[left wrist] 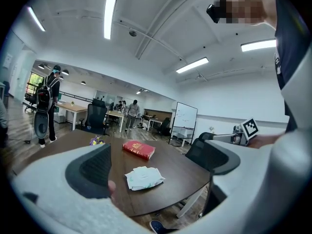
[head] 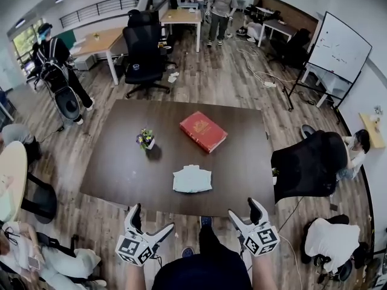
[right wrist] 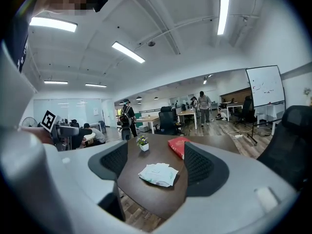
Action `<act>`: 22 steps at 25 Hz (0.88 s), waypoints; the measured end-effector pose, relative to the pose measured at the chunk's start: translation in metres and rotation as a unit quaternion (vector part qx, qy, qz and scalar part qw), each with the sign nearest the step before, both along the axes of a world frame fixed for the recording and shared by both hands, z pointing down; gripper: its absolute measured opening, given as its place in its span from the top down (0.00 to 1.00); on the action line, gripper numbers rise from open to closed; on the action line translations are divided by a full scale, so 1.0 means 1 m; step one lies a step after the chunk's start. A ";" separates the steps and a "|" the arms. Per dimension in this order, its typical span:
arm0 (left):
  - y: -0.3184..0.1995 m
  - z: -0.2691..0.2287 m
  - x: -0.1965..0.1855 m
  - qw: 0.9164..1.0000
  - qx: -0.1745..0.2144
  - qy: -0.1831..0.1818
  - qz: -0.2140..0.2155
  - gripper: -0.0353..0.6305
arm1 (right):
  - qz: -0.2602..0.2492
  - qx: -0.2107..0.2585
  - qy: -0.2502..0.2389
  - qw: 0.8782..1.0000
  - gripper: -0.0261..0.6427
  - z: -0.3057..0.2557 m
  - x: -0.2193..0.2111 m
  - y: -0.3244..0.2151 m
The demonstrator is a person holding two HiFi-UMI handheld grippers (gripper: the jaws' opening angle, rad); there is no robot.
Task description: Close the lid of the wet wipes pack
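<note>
We hold the left gripper (head: 152, 219) and right gripper (head: 243, 209) short of the dark table (head: 115, 174), both with jaws wide and empty. The wet wipes pack (head: 192, 179), pale, soft and crinkled, lies flat by the table's near edge. It sits ahead and between them, long axis left to right, and its lid seems raised.

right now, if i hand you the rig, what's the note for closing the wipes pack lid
Left gripper: open, empty, just short of the table.
Right gripper: open, empty, also short of the near edge.
Wet wipes pack: flat on the table near the front; red book and flower pot lie beyond it.
Done: nothing, pack untouched.
Left: reach in, check the lid (too small to tell here), press it shut.
</note>
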State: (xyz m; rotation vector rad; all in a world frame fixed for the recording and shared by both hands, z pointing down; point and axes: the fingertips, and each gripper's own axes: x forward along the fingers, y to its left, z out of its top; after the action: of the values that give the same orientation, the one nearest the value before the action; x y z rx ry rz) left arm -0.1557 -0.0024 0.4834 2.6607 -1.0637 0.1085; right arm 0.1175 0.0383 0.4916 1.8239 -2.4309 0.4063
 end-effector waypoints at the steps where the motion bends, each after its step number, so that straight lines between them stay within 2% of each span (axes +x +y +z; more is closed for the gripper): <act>1: -0.008 0.001 0.003 1.000 0.001 0.000 -0.001 0.07 | -0.004 0.000 0.000 1.000 0.40 0.001 0.002 -0.009; 8: -0.056 0.004 0.037 1.000 -0.005 -0.007 0.019 0.07 | -0.031 -0.010 0.004 0.999 0.39 0.009 0.013 -0.057; 22: -0.114 0.035 0.056 0.999 -0.030 -0.018 0.018 0.08 | -0.061 -0.037 0.005 0.997 0.39 0.028 0.015 -0.117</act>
State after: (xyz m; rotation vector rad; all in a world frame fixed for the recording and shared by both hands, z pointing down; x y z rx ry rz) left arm -0.1000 -0.1163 0.5188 2.6333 -1.0082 0.1939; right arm 0.1325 -0.0785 0.5194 1.6352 -2.4683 0.4708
